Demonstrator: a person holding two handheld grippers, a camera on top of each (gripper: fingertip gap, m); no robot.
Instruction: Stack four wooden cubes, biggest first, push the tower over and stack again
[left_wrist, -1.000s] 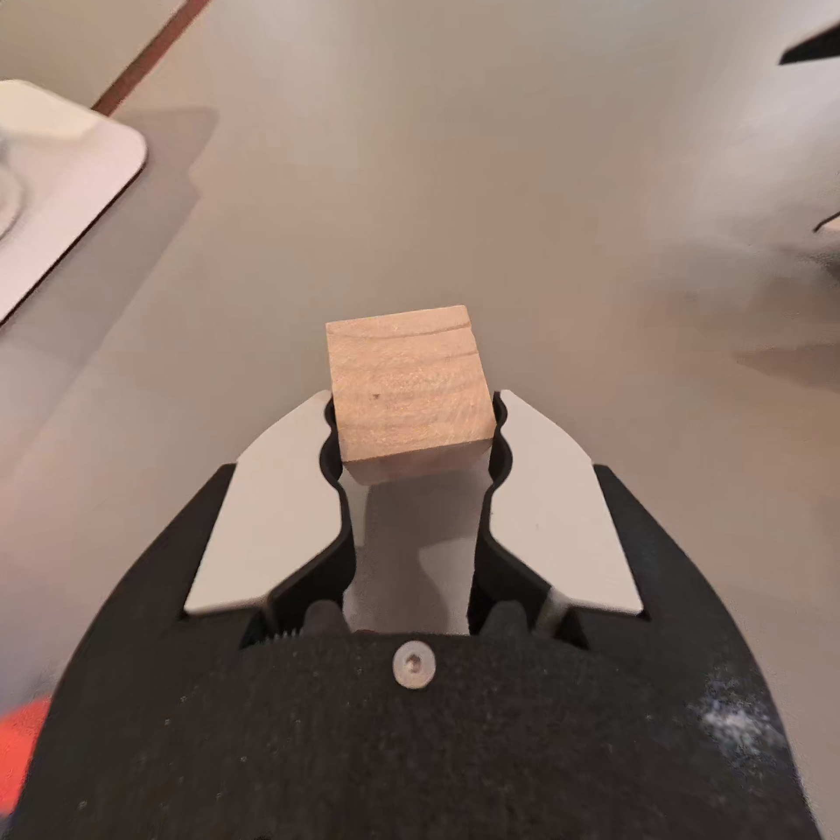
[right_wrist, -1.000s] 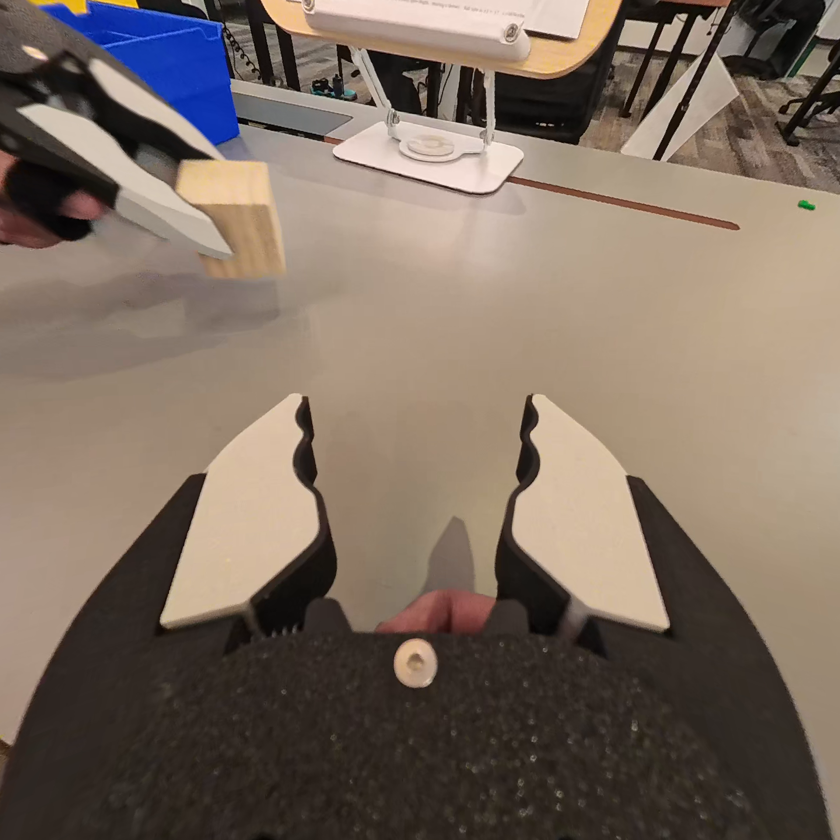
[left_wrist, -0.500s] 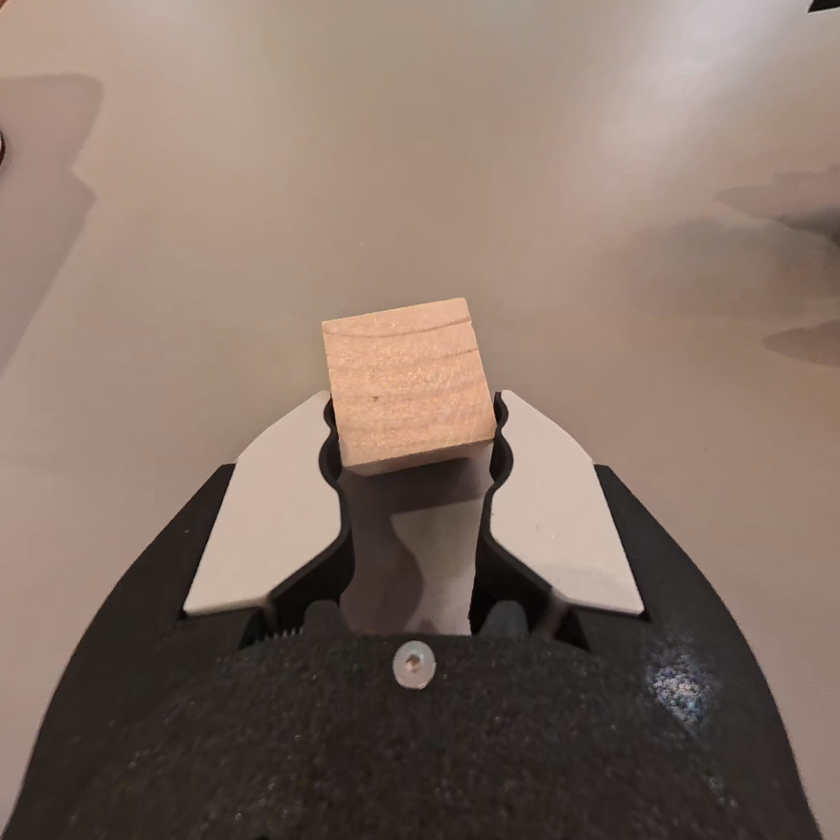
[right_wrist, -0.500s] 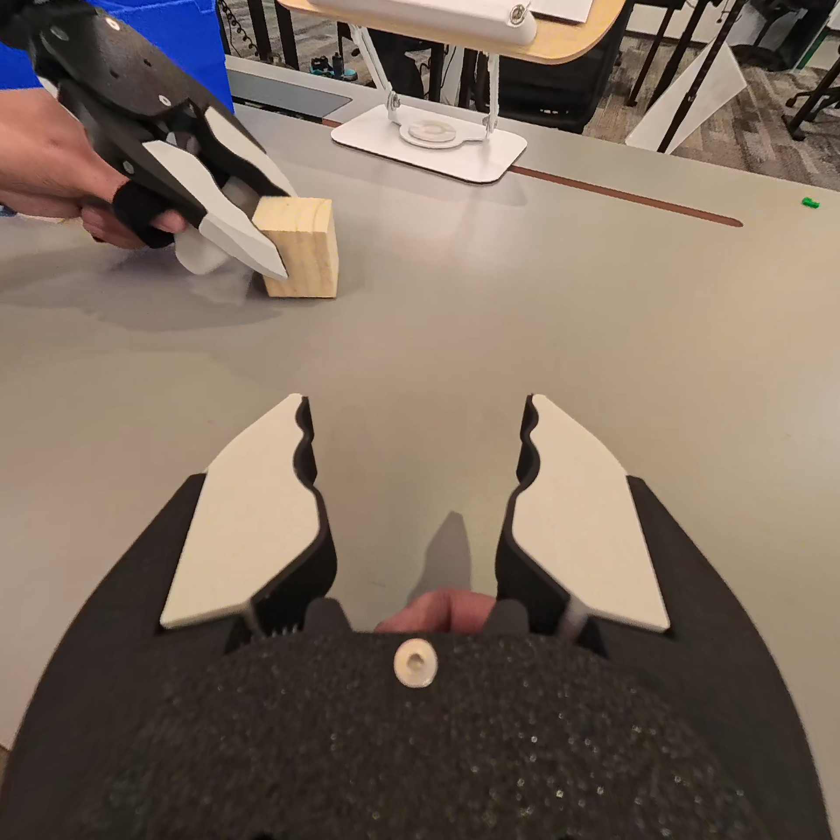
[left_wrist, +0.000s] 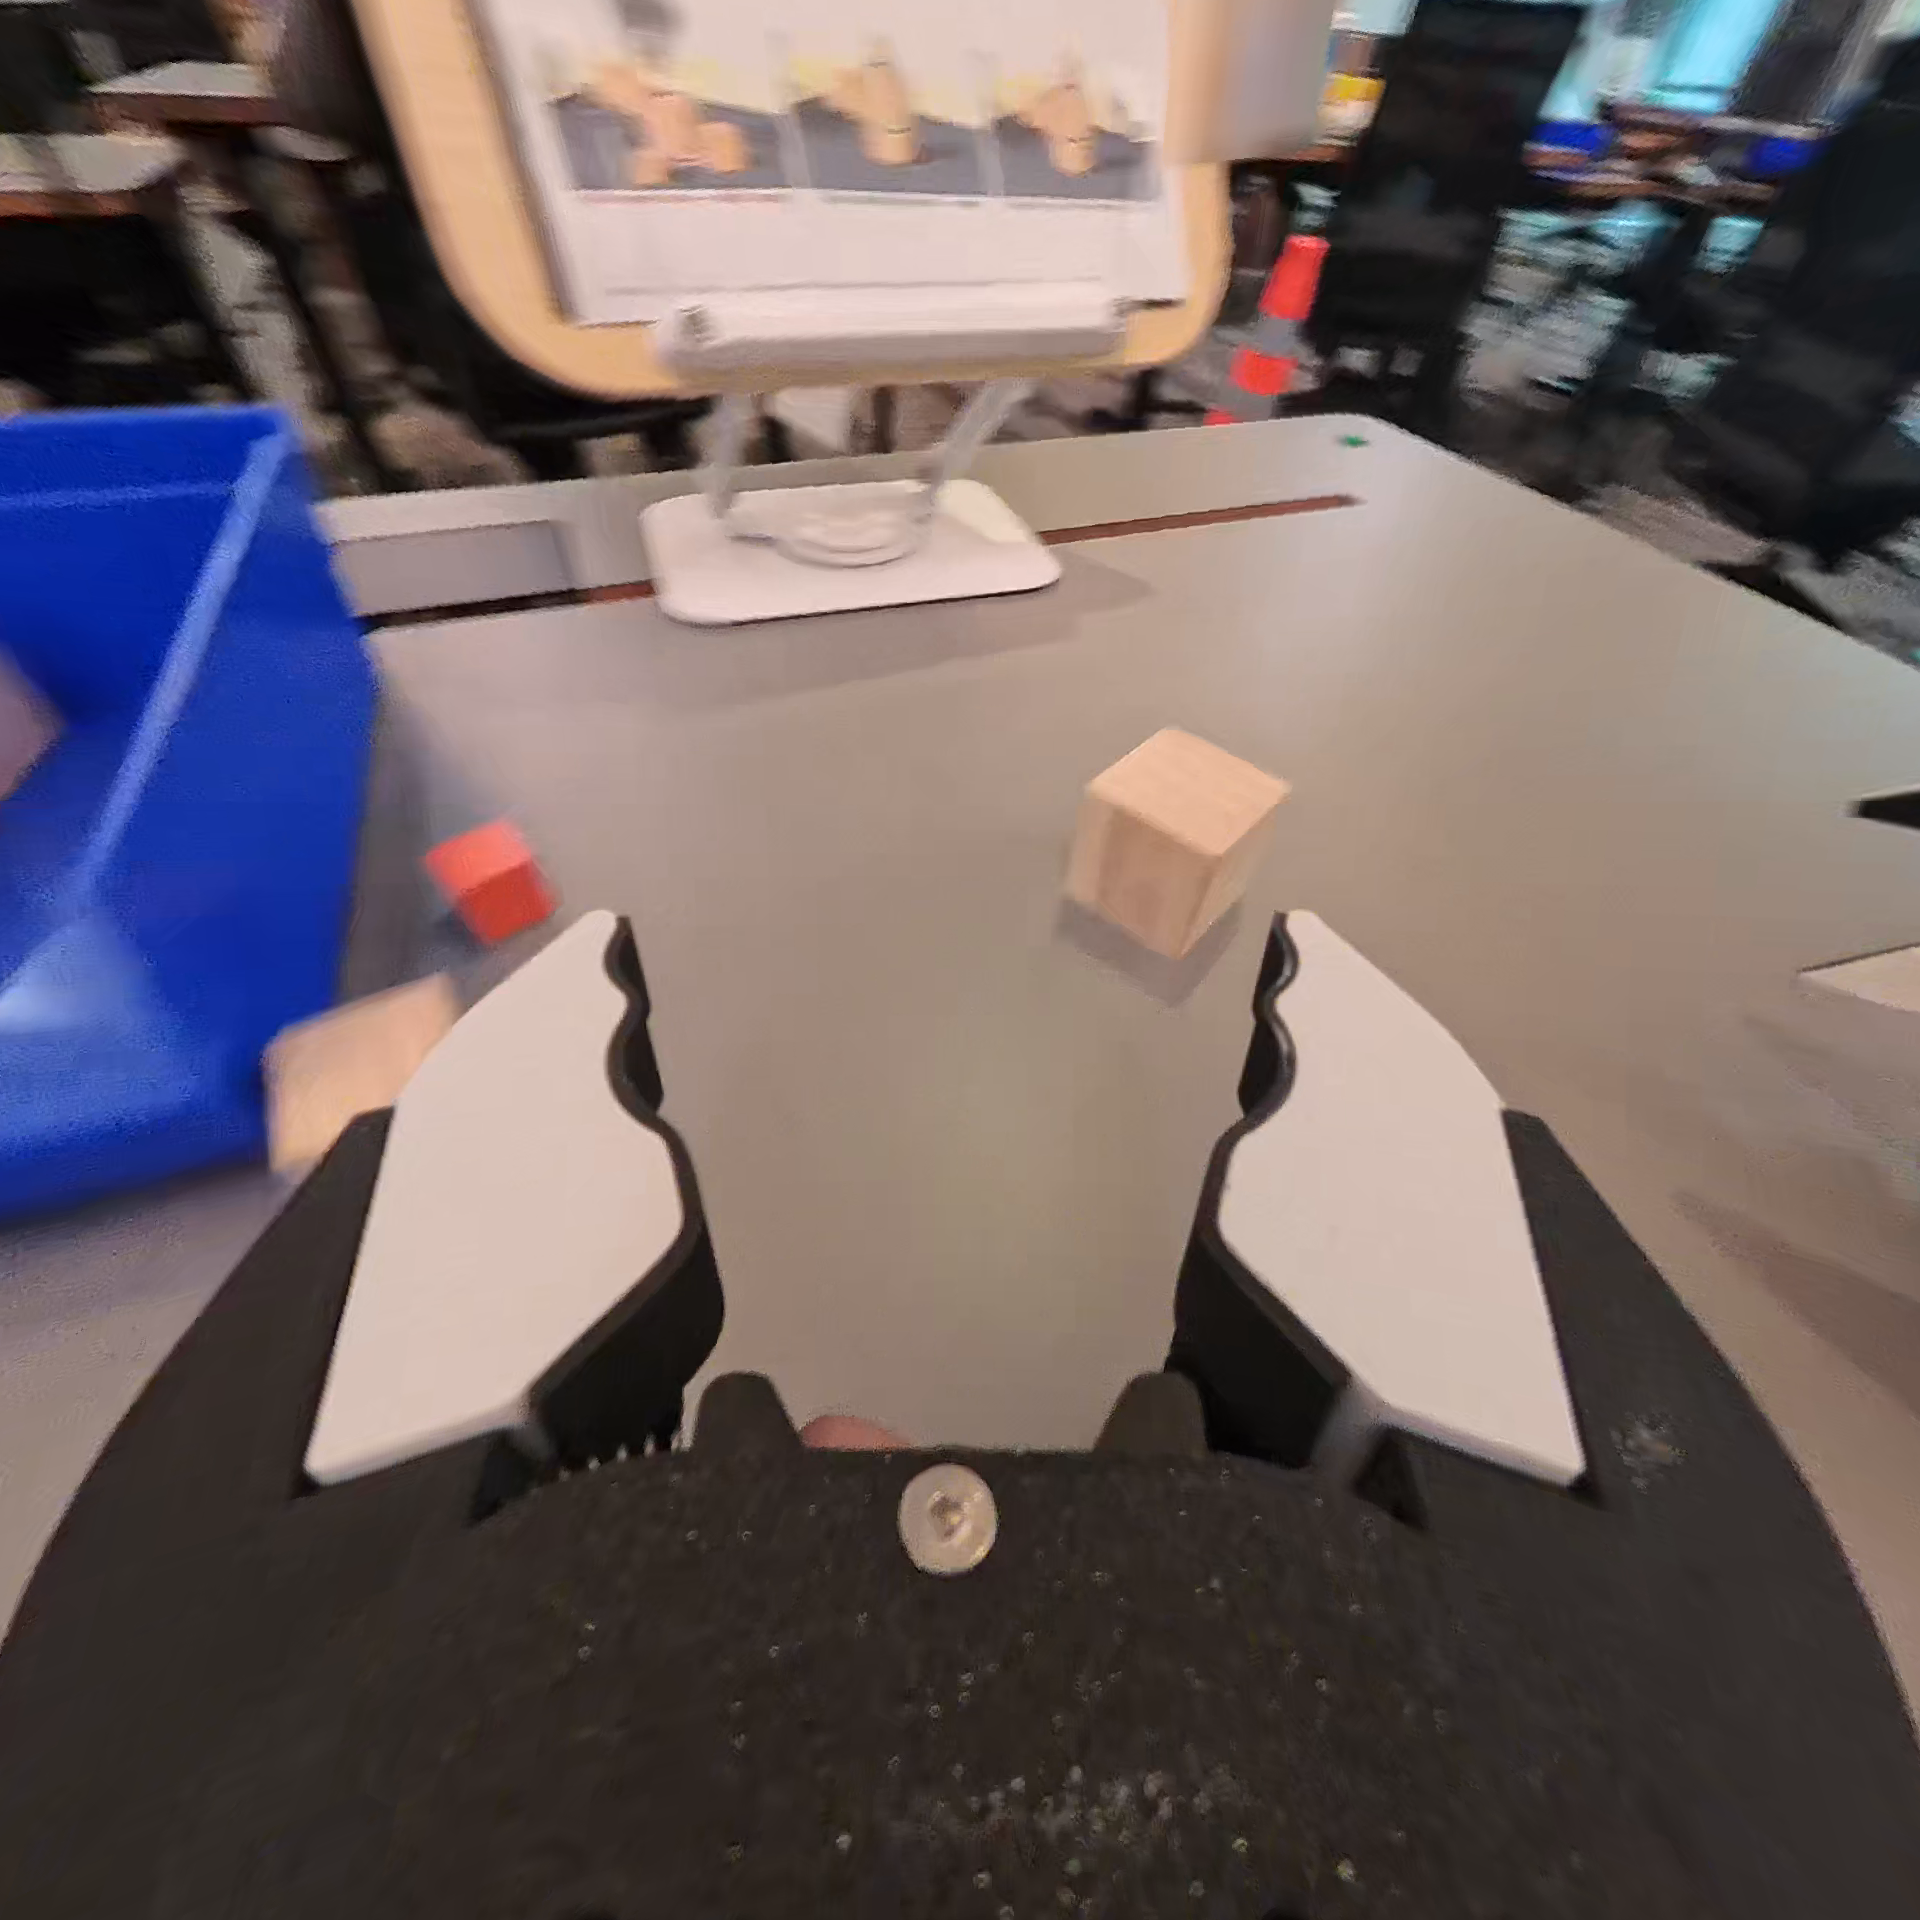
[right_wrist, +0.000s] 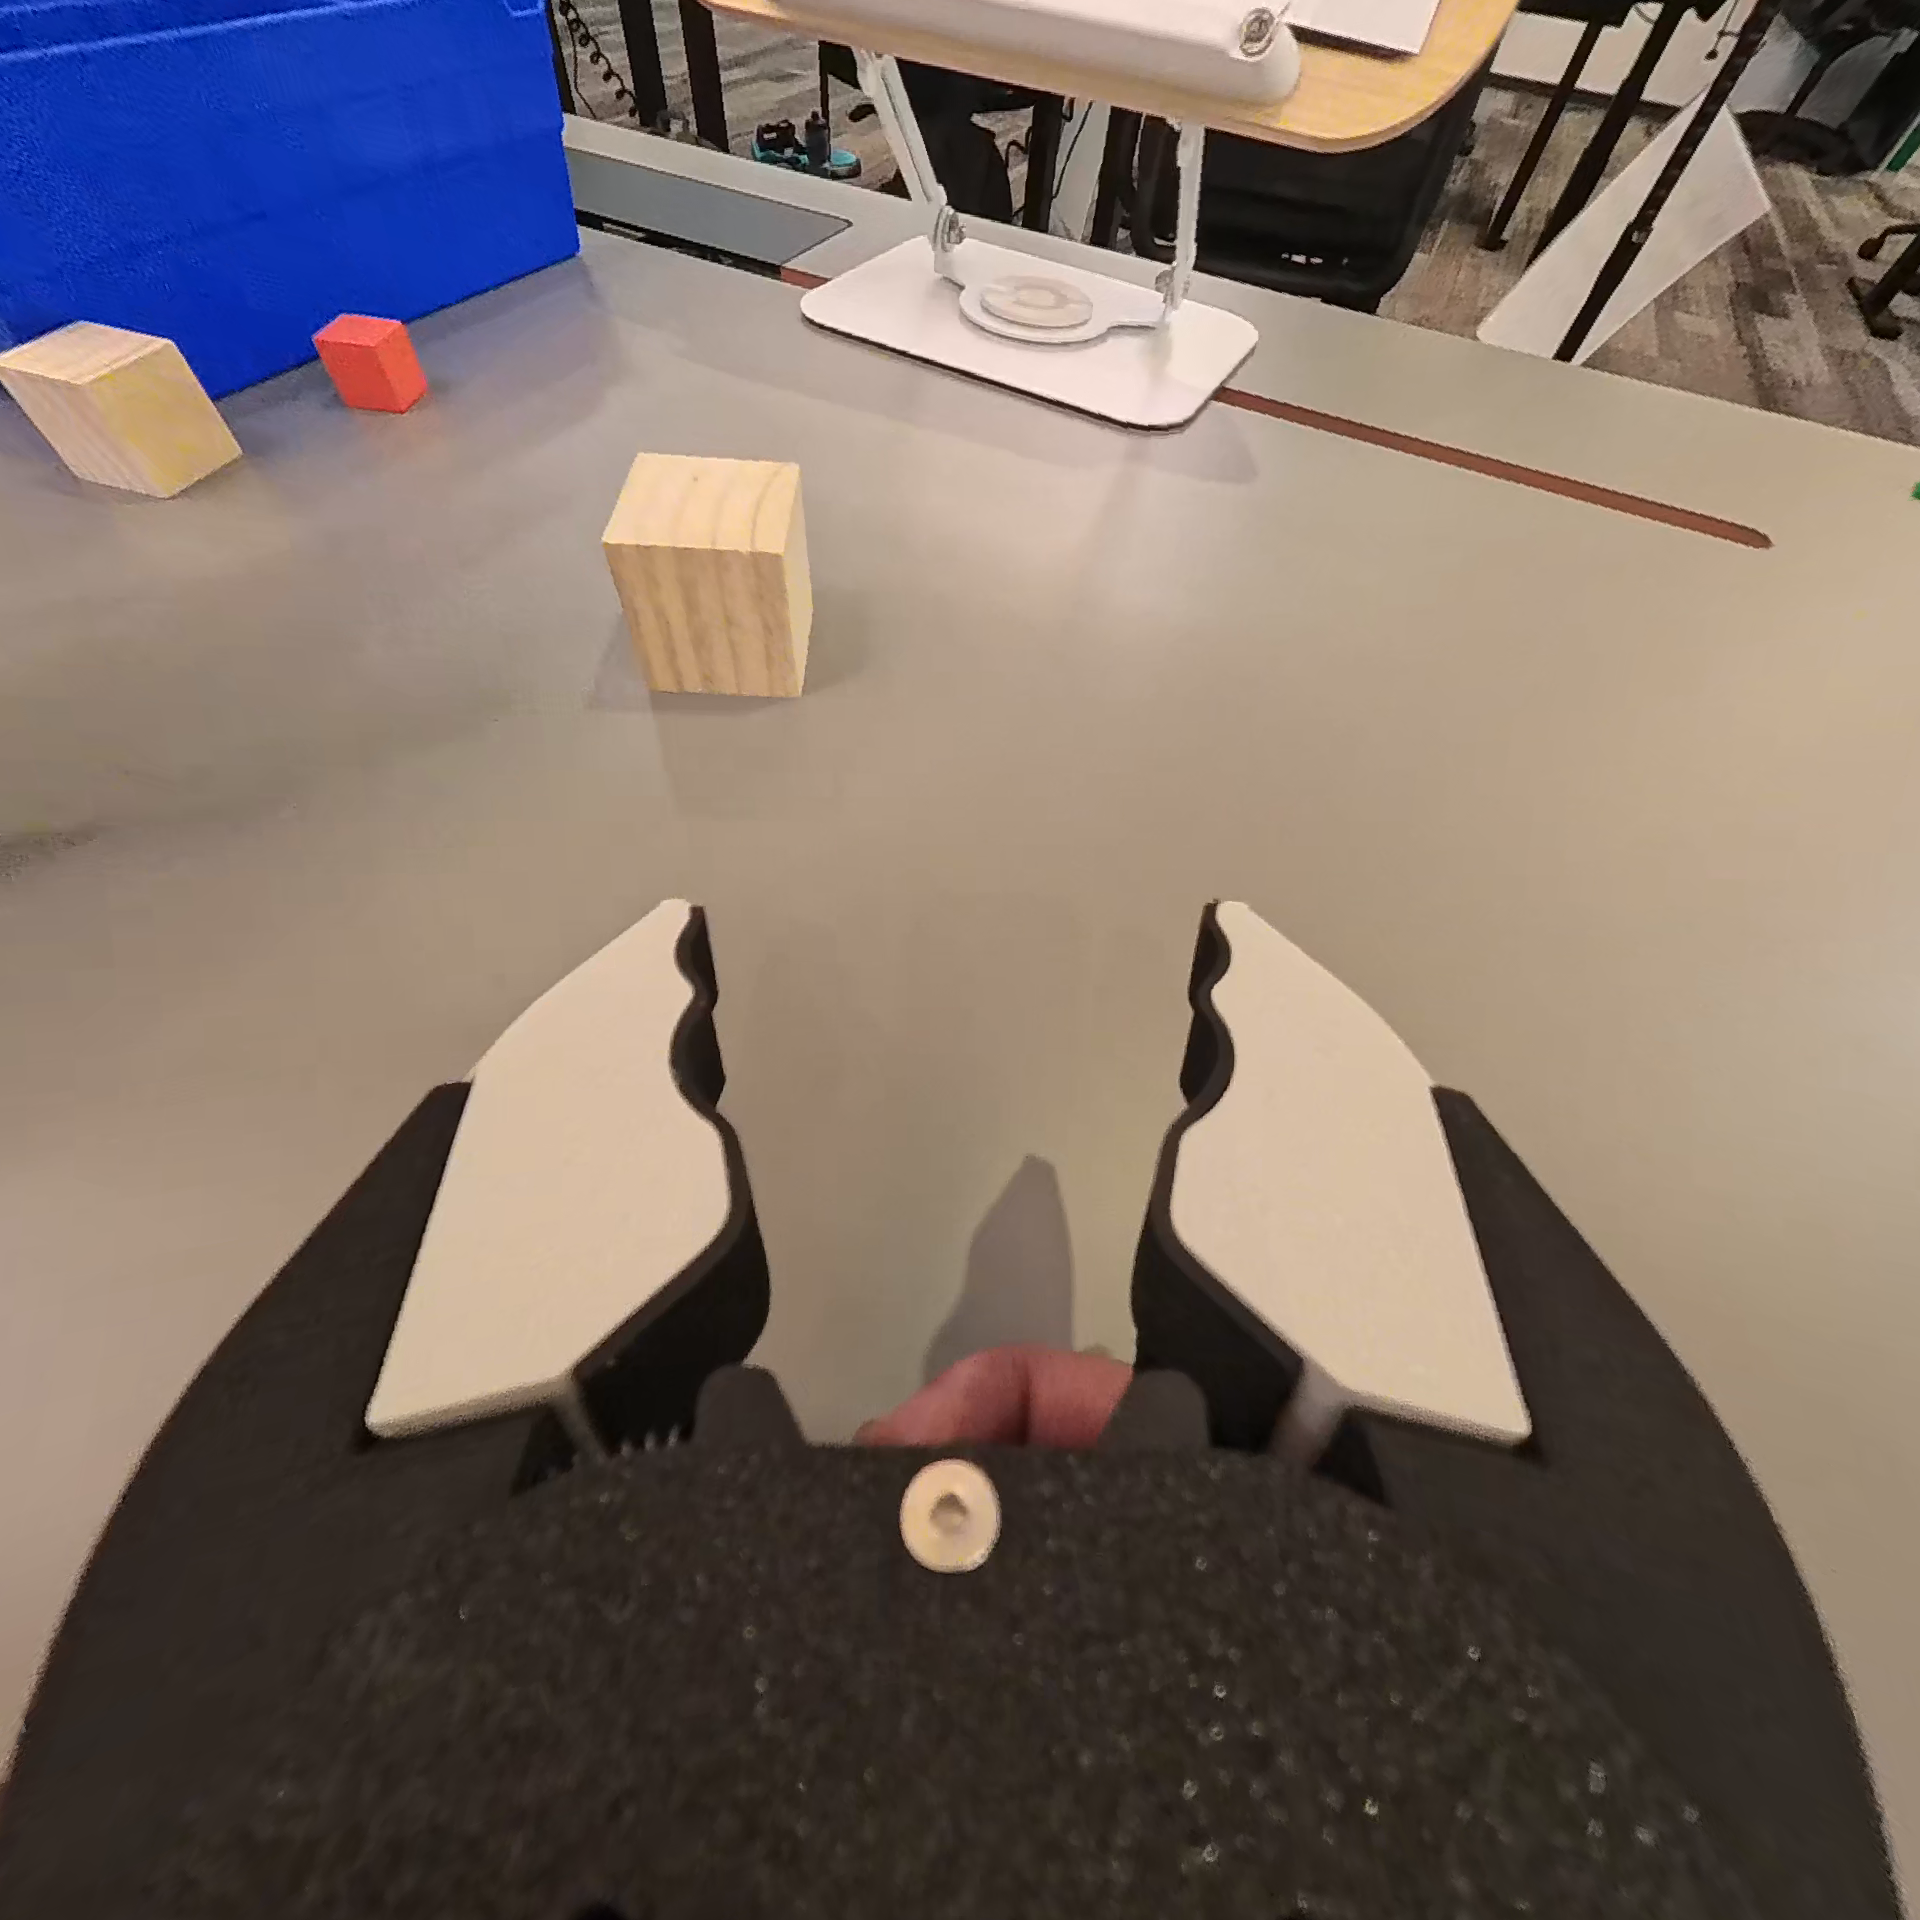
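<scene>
The left gripper (left_wrist: 951, 997) is hanging with its jaws spread and empty, and the right gripper (right_wrist: 954, 982) is doing the same, while the base cube (right_wrist: 712, 577) is standing alone on the grey table (right_wrist: 1351, 779). The second wooden cube (right_wrist: 120, 405) and the red cube (right_wrist: 369, 362) are lying beside the blue bin (right_wrist: 281, 156); a grab there is risking a knock against its wall, or an off-centre placement tipping the stack. Motion is blurring the left wrist view, and a fourth cube is not showing anywhere
</scene>
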